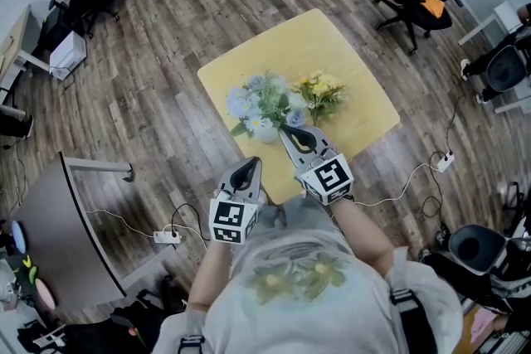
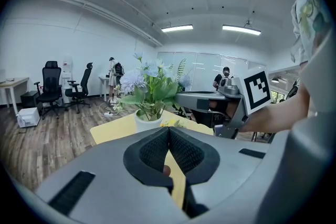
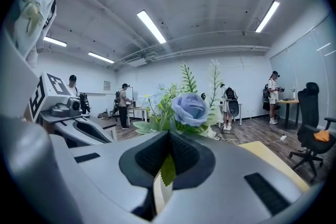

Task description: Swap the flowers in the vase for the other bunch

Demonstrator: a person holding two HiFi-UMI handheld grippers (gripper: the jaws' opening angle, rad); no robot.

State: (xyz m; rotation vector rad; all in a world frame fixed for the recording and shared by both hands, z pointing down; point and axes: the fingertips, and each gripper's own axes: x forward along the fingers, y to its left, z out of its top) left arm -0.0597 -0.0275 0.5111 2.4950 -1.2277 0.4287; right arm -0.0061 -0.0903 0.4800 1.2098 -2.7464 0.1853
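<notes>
Near the table's [image 1: 365,87] centre, your right gripper [image 1: 290,131] pinches a leaf of the blue bunch [image 1: 261,99] standing in the white vase [image 1: 264,131], apparently to lift it out. Your left gripper [image 1: 249,170] hovers at the near edge, jaws pressed together on nothing. Beside the vase lies the yellow bunch [image 1: 319,91], ready as the replacement.

Bright, even light from ceiling strips [image 3: 151,27]; fisheye edges warped, dark corners.
</notes>
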